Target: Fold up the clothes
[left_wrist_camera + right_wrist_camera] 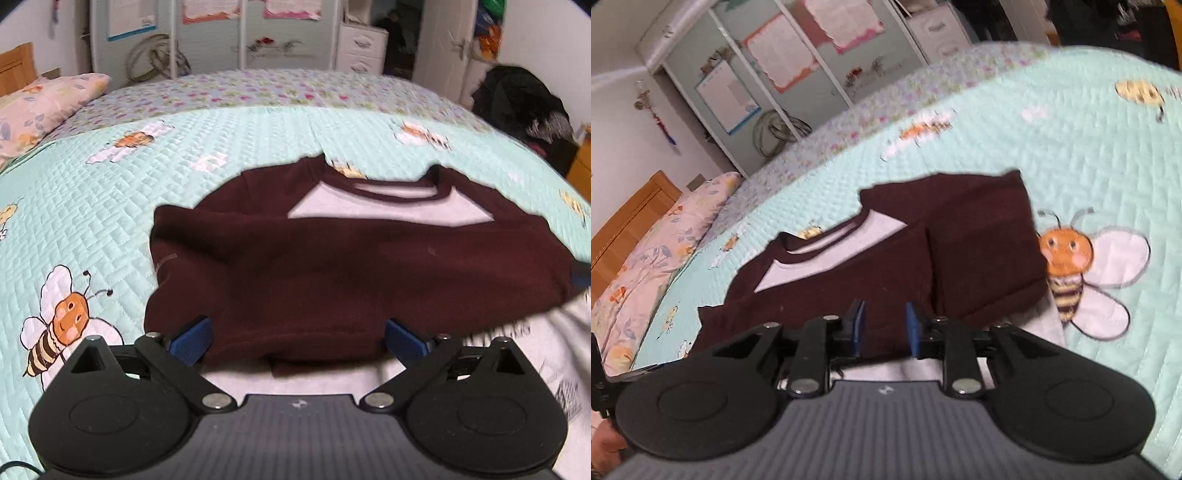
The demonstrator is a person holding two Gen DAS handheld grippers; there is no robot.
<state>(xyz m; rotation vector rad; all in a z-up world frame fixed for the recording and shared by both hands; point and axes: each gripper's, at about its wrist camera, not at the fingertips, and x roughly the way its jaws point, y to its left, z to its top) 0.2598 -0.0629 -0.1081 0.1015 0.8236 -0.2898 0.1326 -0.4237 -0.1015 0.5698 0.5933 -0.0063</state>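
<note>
A maroon shirt (351,266) with a white chest panel lies flat on the mint bee quilt (92,206), collar towards the far side. Both maroon sleeves are folded in across the front, and its white lower part (314,380) shows just under my left gripper. My left gripper (297,339) stands wide open over the near edge of the maroon fold, with nothing pinched. In the right wrist view the shirt (886,266) lies ahead, its right sleeve (986,247) folded over. My right gripper (884,328) hovers at the near hem. Its blue pads (857,326) are a little apart and press on nothing.
A floral pillow (48,107) and a wooden headboard (631,221) are at the left end of the bed. Behind the bed are a wardrobe (221,37) and white drawers (360,48). A dark heap of clothes (524,107) sits off the far right corner.
</note>
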